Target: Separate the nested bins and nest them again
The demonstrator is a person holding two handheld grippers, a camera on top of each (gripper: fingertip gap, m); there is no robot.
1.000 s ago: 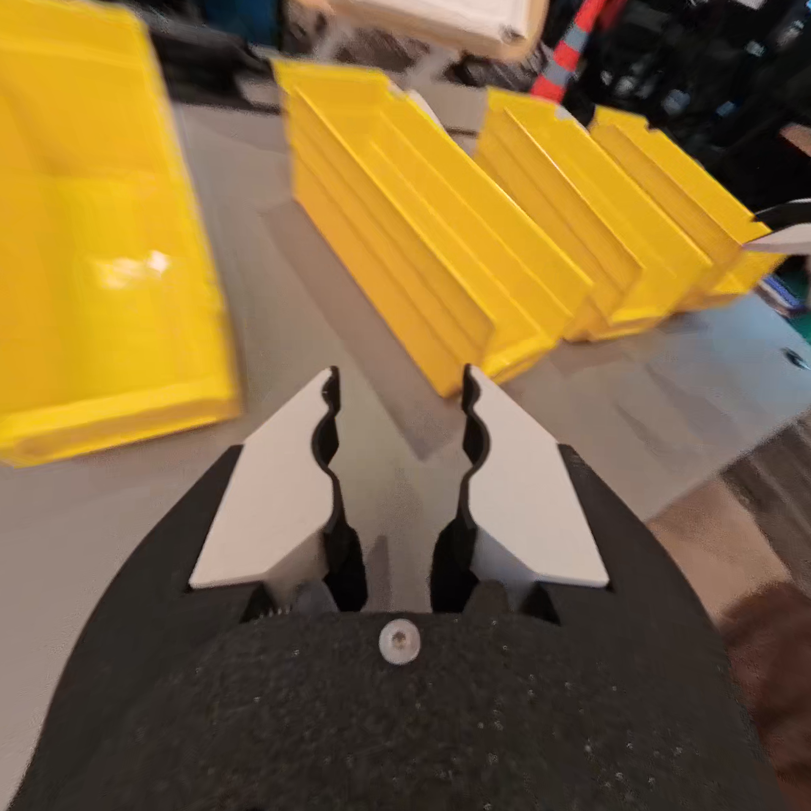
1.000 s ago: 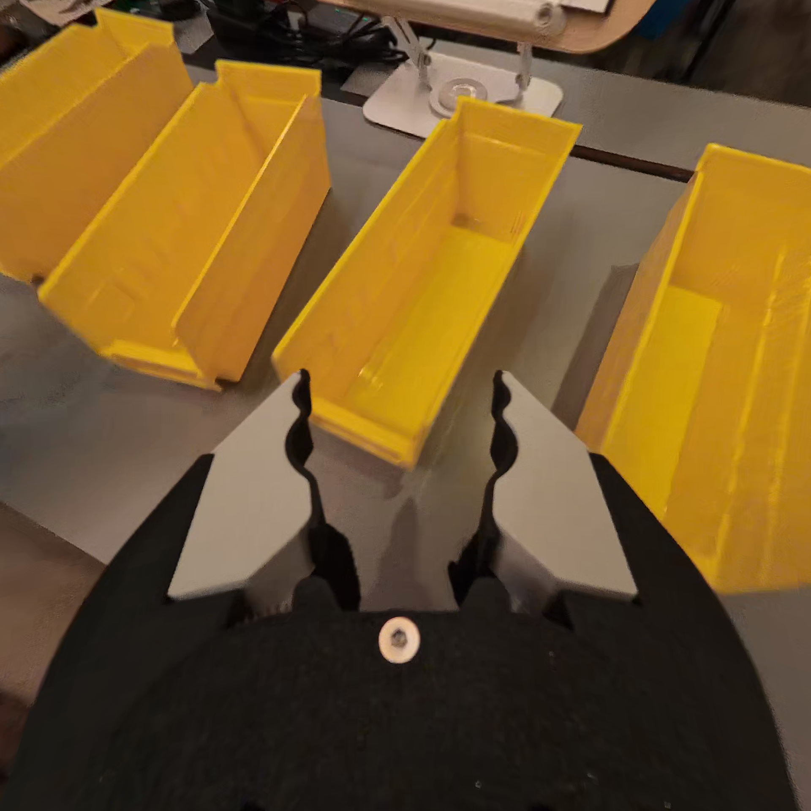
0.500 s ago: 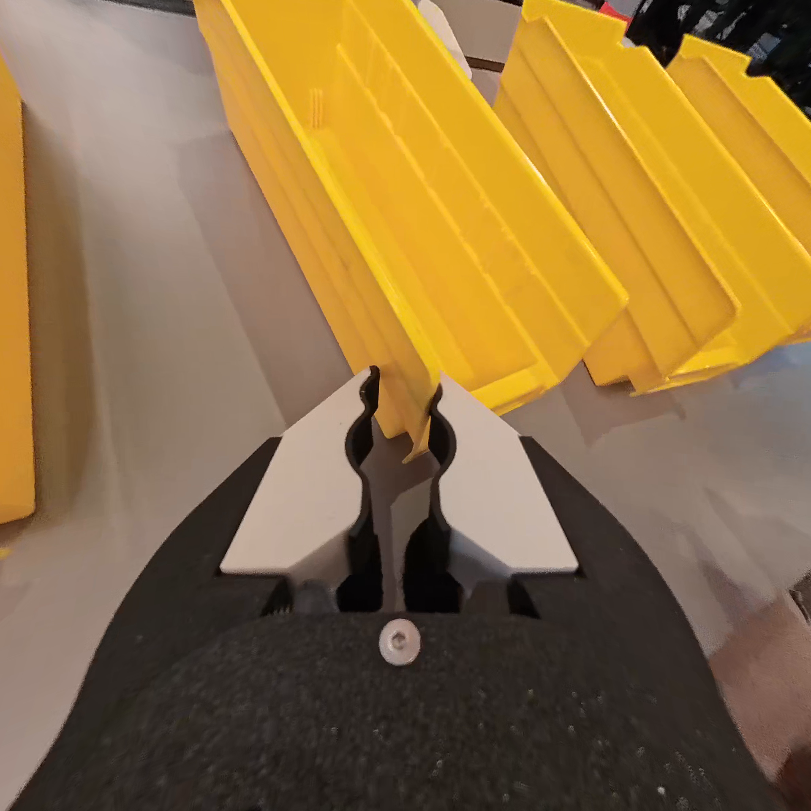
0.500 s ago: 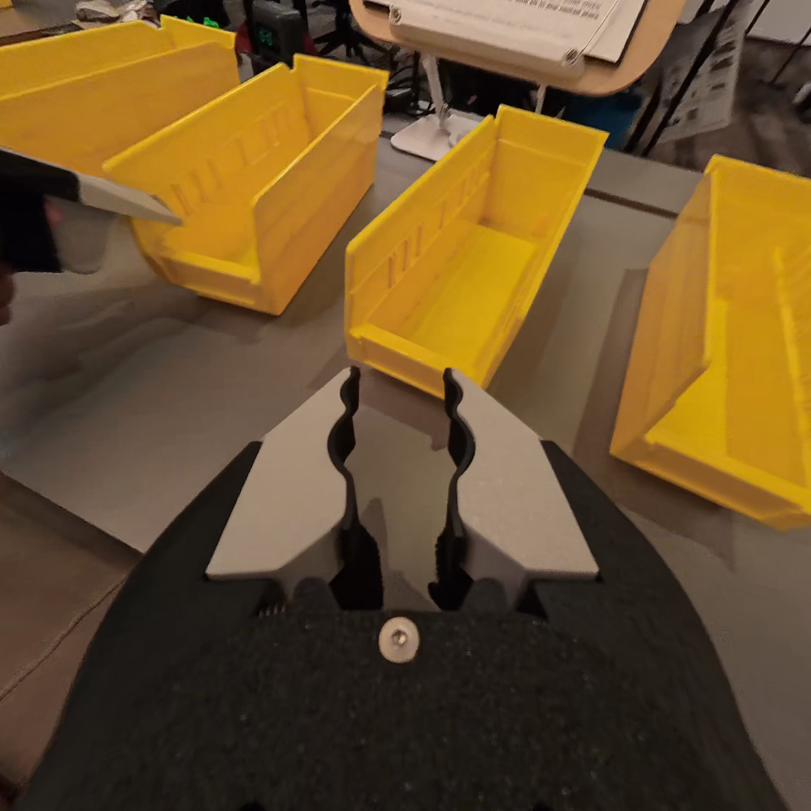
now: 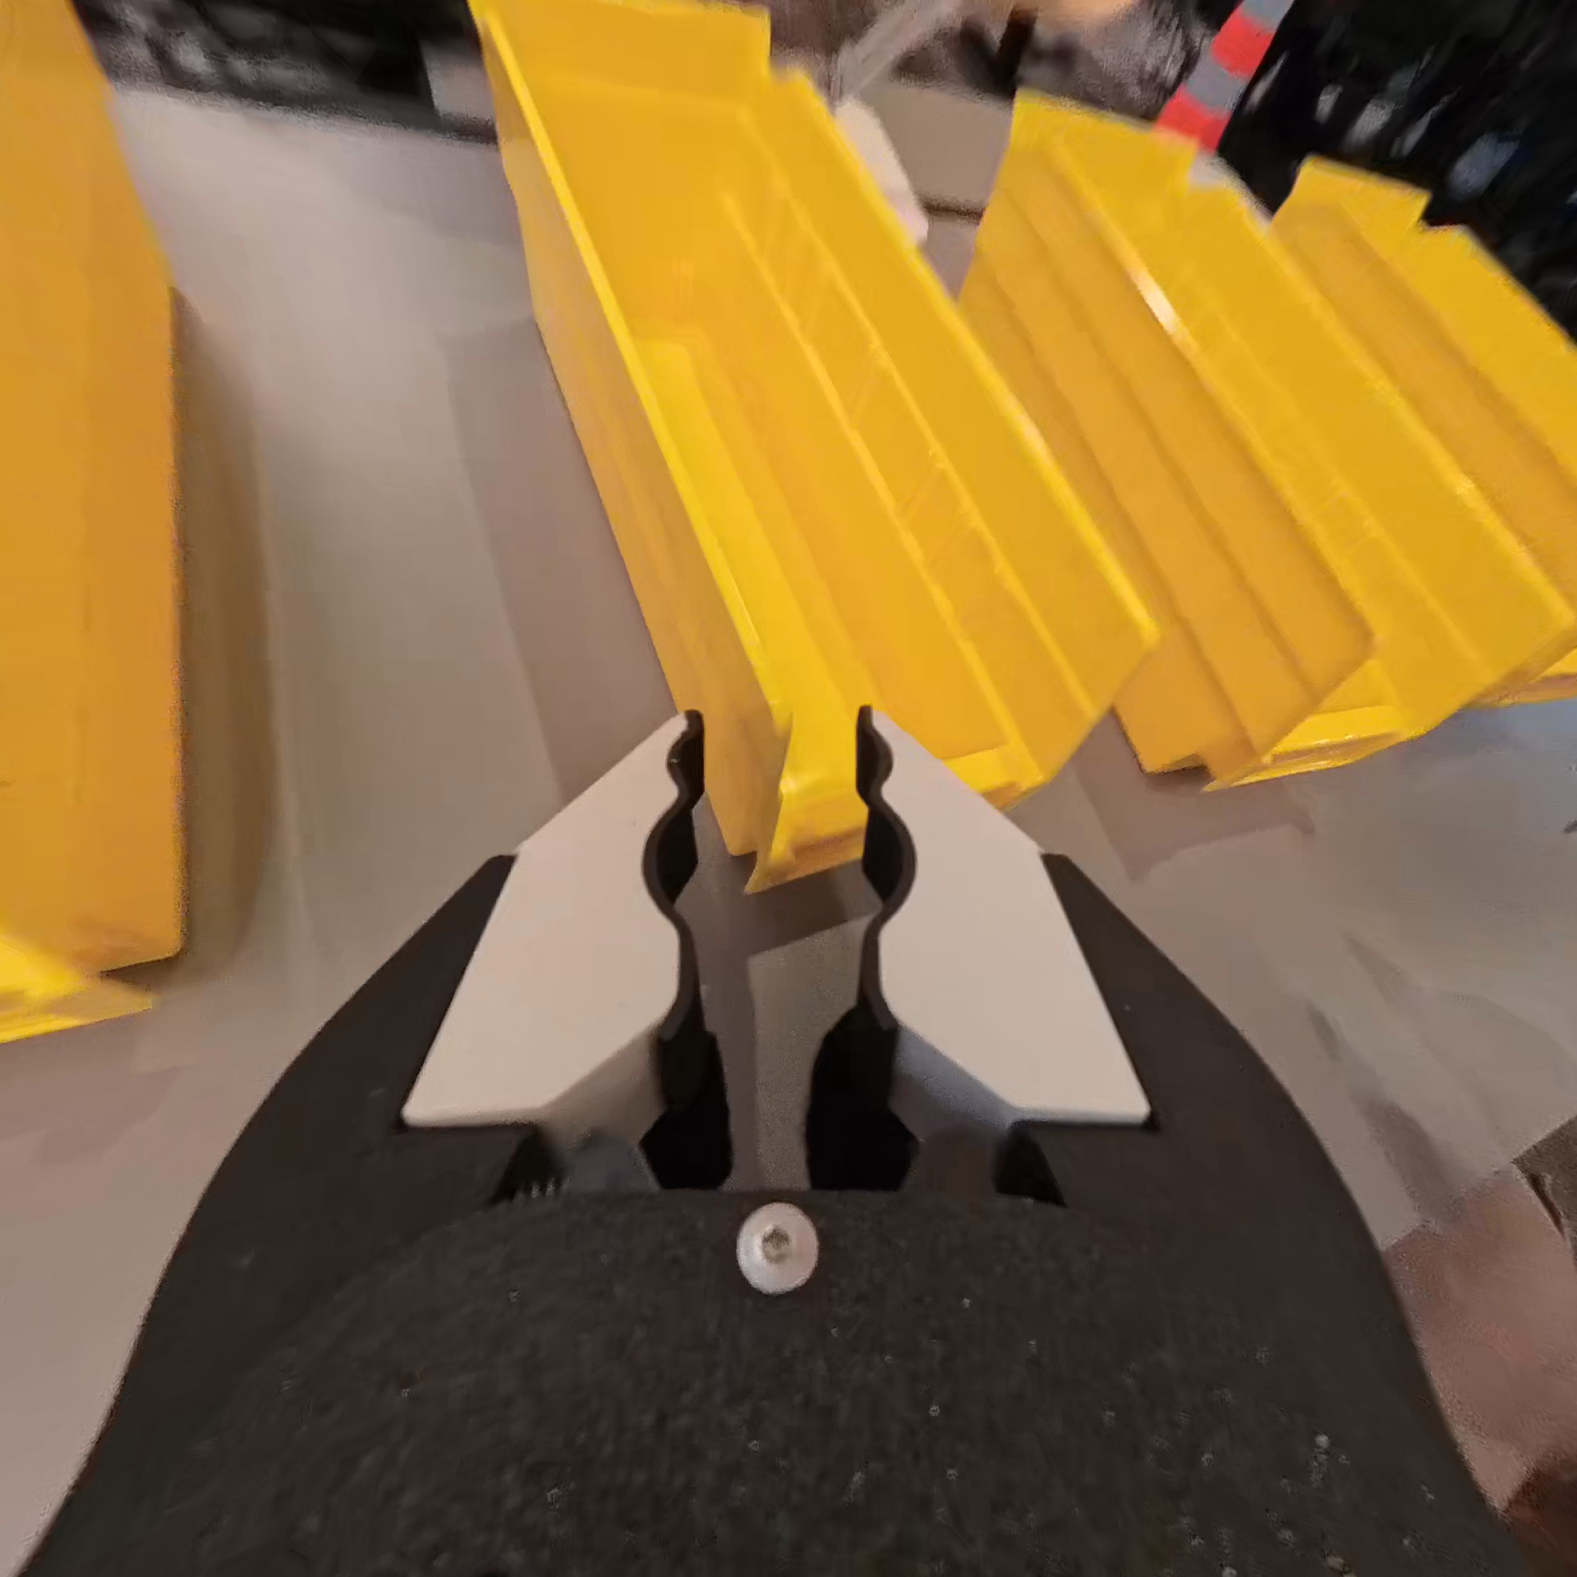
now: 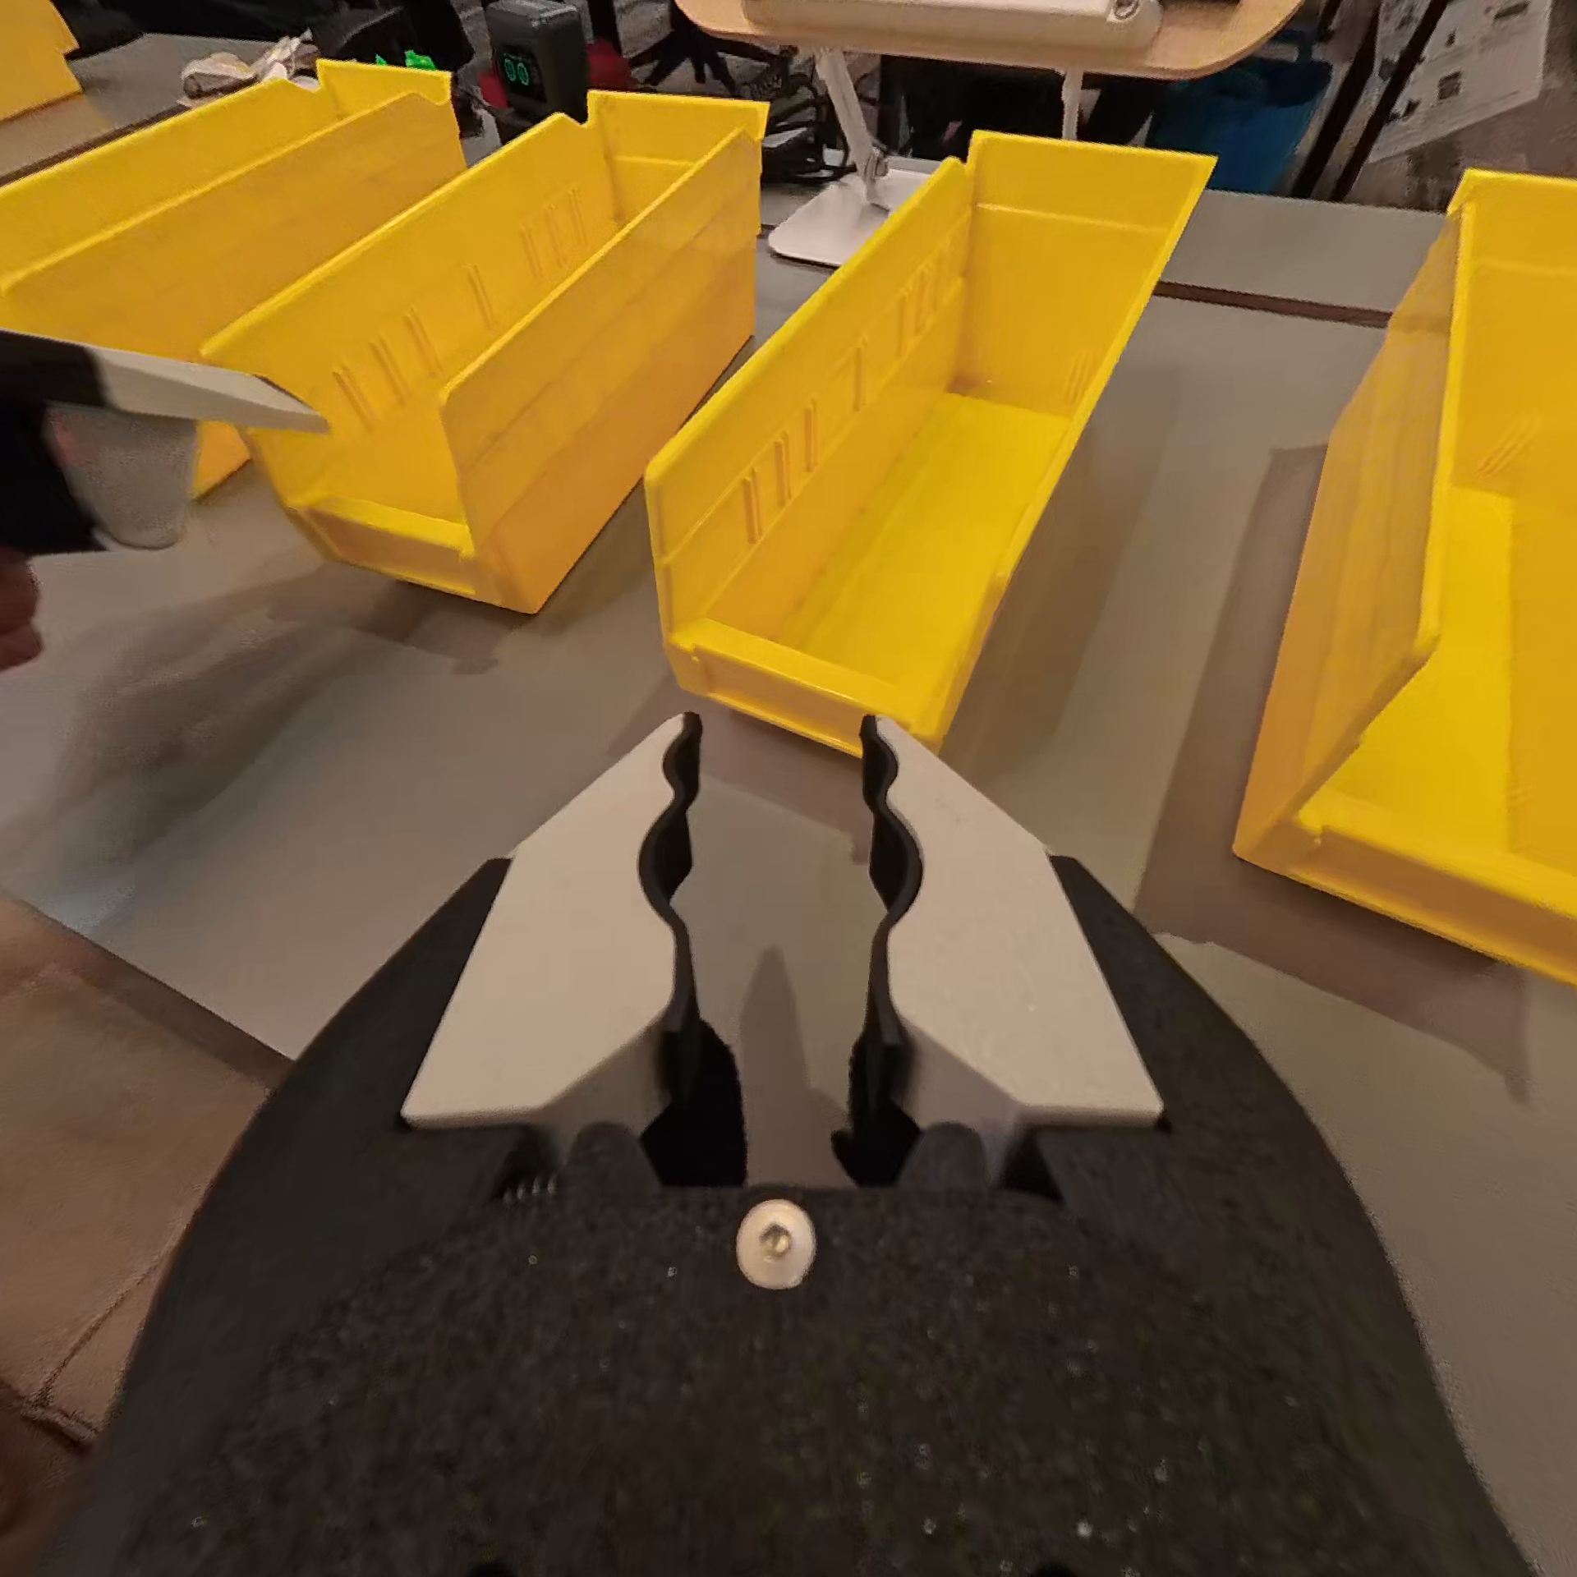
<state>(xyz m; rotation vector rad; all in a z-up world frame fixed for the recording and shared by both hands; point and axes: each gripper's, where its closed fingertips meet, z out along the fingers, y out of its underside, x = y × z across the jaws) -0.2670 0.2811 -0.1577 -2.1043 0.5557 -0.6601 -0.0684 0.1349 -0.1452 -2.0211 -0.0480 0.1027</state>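
bins point(image 6: 896, 478) of stiff, light-looking yellow plastic sit apart on the grey table point(image 6: 341, 768), best pinched by a thin side wall, which the left gripper point(image 5: 778, 742) straddles with jaws parted, right gripper point(image 6: 781, 734) gaping, empty.

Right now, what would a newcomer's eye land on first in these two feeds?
Bright yellow bins spread in a row across the grey table. The left gripper straddles the near corner of one bin, jaws apart. The right gripper hovers open before the front lip of a single bin.
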